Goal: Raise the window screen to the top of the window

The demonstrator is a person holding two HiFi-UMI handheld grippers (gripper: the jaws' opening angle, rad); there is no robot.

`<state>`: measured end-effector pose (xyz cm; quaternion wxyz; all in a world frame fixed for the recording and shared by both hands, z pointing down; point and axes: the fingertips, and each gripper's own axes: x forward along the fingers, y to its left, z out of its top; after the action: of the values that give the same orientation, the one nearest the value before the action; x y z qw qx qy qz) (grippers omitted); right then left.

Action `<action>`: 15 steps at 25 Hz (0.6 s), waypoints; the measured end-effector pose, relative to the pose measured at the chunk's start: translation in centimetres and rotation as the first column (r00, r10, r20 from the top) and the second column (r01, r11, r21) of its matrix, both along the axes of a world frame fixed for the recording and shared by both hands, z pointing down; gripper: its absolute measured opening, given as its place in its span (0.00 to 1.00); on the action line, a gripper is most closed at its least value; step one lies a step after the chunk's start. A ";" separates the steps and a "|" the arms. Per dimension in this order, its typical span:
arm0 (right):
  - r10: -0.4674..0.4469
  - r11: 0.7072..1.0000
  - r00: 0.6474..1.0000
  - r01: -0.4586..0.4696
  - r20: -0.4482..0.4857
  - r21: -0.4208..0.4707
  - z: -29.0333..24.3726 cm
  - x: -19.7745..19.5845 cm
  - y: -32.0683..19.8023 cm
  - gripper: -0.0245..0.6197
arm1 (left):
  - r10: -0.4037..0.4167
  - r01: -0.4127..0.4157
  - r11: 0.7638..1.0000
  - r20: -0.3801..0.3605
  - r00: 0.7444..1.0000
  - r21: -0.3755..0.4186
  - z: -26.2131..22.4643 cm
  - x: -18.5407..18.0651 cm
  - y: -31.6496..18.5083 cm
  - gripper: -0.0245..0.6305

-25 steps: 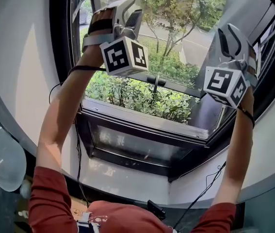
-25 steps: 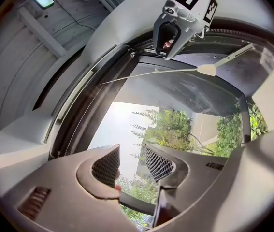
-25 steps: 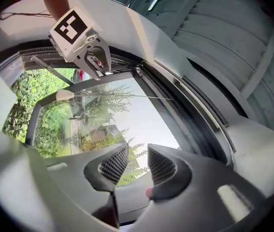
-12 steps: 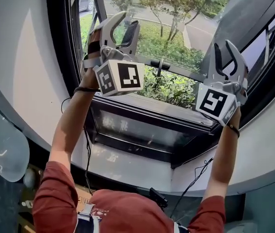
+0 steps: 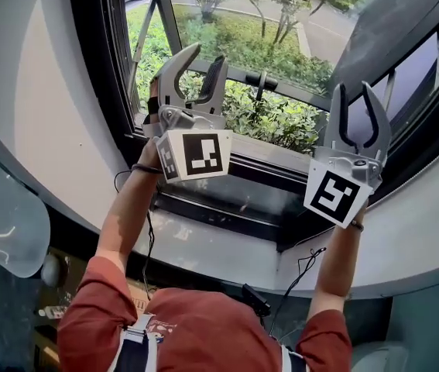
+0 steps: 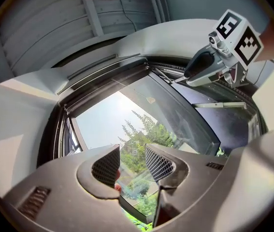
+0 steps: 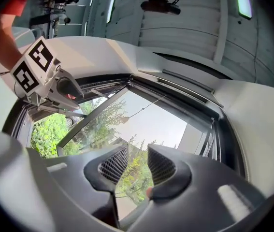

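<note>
The window frame (image 5: 95, 68) stands open onto bushes and trees, and I make out no mesh across the opening. A dark bar with a handle (image 5: 262, 80) crosses its lower part. My left gripper (image 5: 207, 53) is held up in front of that bar, open and empty; in its own view the left gripper (image 6: 132, 153) shows only sky and trees between the pads. My right gripper (image 5: 353, 87) is raised beside it at the frame's right side, also open with nothing between the pads, as the right gripper (image 7: 137, 153) view confirms. Neither touches the window.
A grey glass sash (image 5: 389, 29) swings outward at the right. The white sill (image 5: 227, 242) curves below the frame. A thin cable (image 5: 145, 231) hangs down the wall. A pale rounded object (image 5: 6, 219) sits at the far left. A dark fixture (image 7: 161, 4) hangs from the ceiling.
Both grippers have come down from the upper part of the window to just above the sill, rolling as they sank. Their jaws stayed as wide apart and empty.
</note>
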<state>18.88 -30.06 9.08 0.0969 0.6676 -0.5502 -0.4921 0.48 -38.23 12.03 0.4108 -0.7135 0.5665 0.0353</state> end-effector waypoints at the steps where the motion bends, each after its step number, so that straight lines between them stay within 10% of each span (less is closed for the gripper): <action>1: -0.008 1.000 1.000 0.008 0.013 -0.006 0.5 -0.1 0.3 0.22 | 0.015 -0.015 1.000 -0.013 1.000 -0.012 0.5 0.1 0.3 0.26; 15: -0.195 0.980 0.946 0.197 0.259 0.018 7.2 0.2 4.2 0.22 | 0.165 -0.204 0.963 -0.212 0.963 -0.175 7.6 0.0 5.2 0.26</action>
<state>19.06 -25.87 16.28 -0.0225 0.6678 -0.6239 -0.4054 0.50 -33.04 19.66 0.2758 -0.7934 0.5356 0.0878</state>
